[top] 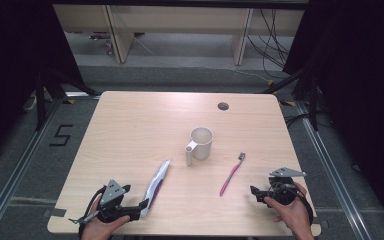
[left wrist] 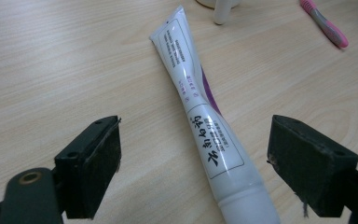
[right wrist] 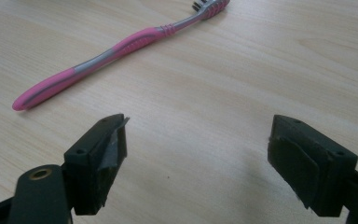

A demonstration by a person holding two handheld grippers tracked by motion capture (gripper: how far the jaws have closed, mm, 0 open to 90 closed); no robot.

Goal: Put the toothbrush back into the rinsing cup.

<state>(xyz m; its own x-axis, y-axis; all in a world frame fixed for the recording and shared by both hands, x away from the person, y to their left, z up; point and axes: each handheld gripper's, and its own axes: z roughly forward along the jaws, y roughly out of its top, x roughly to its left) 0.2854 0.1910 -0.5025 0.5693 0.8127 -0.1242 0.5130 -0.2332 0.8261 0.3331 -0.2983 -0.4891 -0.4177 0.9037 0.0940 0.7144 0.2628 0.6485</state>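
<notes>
In the high view the left hand-held gripper (top: pixel 142 205) sat at the lower left of the frame, gripped by the left hand (top: pixel 100 227) rising from the bottom edge, its jaws pointing toward the right. The right hand-held gripper (top: pixel 254 190) sat at the lower right in the right hand (top: pixel 292 212), jaws pointing left. In both gripper views the black jaws stood wide apart, clamping nothing.

Wooden table (top: pixel 130 125) (dark room), grey floor (top: pixel 25 165).

High view overlooks the table (top: pixel 130 125); gripper views skim it closely.
</notes>
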